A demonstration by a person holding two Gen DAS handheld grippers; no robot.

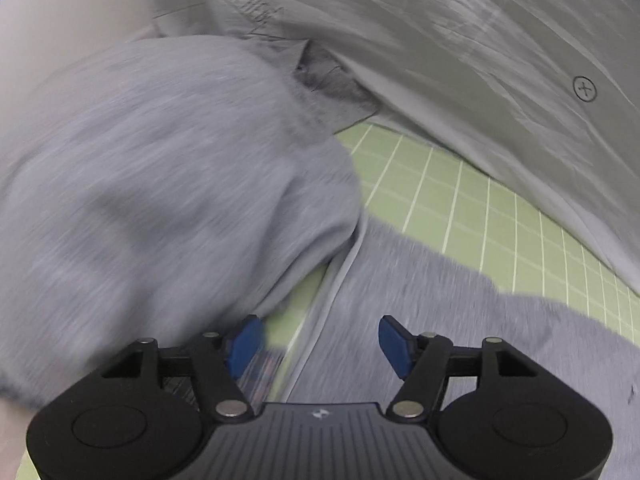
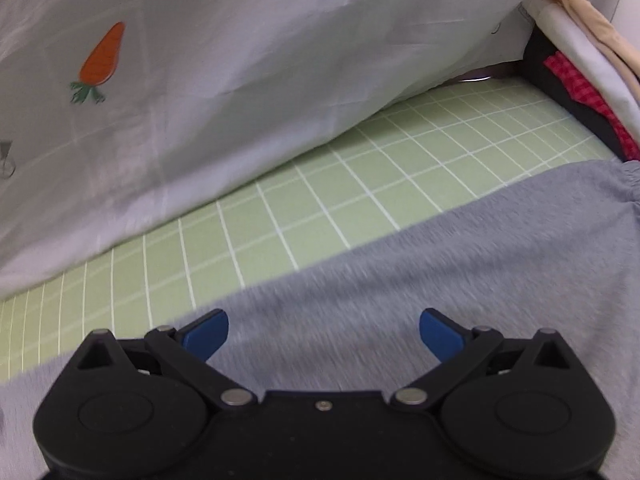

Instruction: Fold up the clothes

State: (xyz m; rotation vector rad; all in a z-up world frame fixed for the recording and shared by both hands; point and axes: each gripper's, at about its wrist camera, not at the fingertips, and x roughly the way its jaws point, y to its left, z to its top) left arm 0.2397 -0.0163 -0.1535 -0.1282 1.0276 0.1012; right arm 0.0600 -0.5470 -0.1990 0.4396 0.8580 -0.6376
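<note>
A grey fleece garment (image 1: 152,184) lies on the green grid mat (image 1: 460,208). In the left wrist view one part is bunched up high at the left and another part (image 1: 440,320) lies flat below, with a pale cord or seam (image 1: 340,280) between them. My left gripper (image 1: 320,340) is open and empty just above the flat part. In the right wrist view the garment (image 2: 440,272) lies flat, its elastic edge (image 2: 624,184) at the far right. My right gripper (image 2: 324,332) is open and empty just above the cloth.
A white sheet with a carrot print (image 2: 200,80) hangs along the back of the mat (image 2: 360,184); it also shows in the left wrist view (image 1: 460,40). A pile of other clothes, black, red checked and cream (image 2: 576,76), sits at the far right.
</note>
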